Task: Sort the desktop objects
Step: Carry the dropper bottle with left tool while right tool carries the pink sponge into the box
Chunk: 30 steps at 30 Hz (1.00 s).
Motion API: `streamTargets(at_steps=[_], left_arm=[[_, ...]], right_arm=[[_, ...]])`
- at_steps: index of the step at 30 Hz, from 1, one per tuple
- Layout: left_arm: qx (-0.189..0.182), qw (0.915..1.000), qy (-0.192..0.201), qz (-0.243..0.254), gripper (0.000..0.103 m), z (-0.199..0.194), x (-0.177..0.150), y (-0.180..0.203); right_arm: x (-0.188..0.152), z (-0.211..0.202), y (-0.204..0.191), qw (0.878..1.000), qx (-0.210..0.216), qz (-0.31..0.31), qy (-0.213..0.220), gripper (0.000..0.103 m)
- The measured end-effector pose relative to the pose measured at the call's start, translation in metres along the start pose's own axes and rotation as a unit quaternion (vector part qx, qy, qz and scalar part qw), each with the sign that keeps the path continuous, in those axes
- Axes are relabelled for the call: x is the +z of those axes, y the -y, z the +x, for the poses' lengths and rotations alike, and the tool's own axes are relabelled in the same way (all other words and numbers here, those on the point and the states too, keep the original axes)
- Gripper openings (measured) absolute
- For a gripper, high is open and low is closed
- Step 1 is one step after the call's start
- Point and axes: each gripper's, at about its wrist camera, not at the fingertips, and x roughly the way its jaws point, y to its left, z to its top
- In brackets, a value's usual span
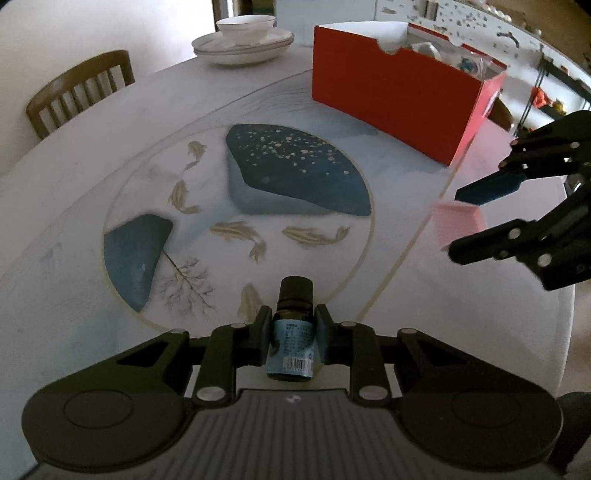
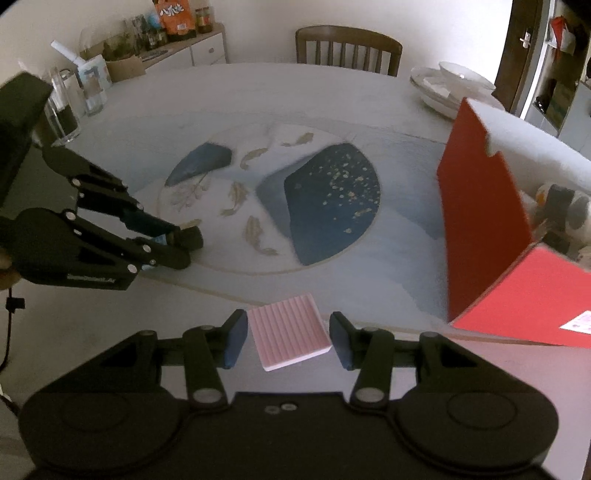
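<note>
**Bottle gripped, pink pad between open fingers beside the red box**

The left gripper (image 1: pixel 291 334) is clamped on a small dark bottle (image 1: pixel 292 332), its two pads pressed against the pale blue label while the black cap pokes out ahead of the fingertips. The bottle sits low over the painted table (image 1: pixel 74 229), on the side of the fish medallion farthest from the red box (image 1: pixel 391 99).

The right gripper (image 2: pixel 288 339) is spread wide, with nothing in its grasp. A ribbed pink pad (image 2: pixel 288 336) lies flat on the table between its two blue-tipped fingers, apart from both, just to the left of the red box's near corner. Whether the fingertips touch the tabletop cannot be told.

The red box stands open-topped, with jumbled items showing inside. Beyond it, at the table's far edge, a bowl (image 1: pixel 245 27) rests on stacked plates (image 1: pixel 242 46), and a wooden chair (image 1: pixel 79 88) stands behind.
</note>
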Motion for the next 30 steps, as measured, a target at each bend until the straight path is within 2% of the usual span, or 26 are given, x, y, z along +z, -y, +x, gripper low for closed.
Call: streamTargets(at_steps=[12, 19, 30], left_arm=[[-0.005, 0.9992, 0.008, -0.039, 0.022, -0.001, 0.019, 0.024], [-0.016, 0.9977, 0.026, -0.061, 0.022, -0.007, 0.033, 0.039], [-0.041, 0.9950, 0.048, -0.078, 0.022, -0.013, 0.078, 0.070]], right_arm=[[0.007, -0.040, 0.041, 0.999, 0.015, 0.018, 0.021, 0.048], [0.010, -0.060, 0.069, 0.999, 0.022, 0.031, 0.033, 0.048], [0.019, -0.095, 0.127, 0.996, 0.018, 0.061, 0.063, 0.048]])
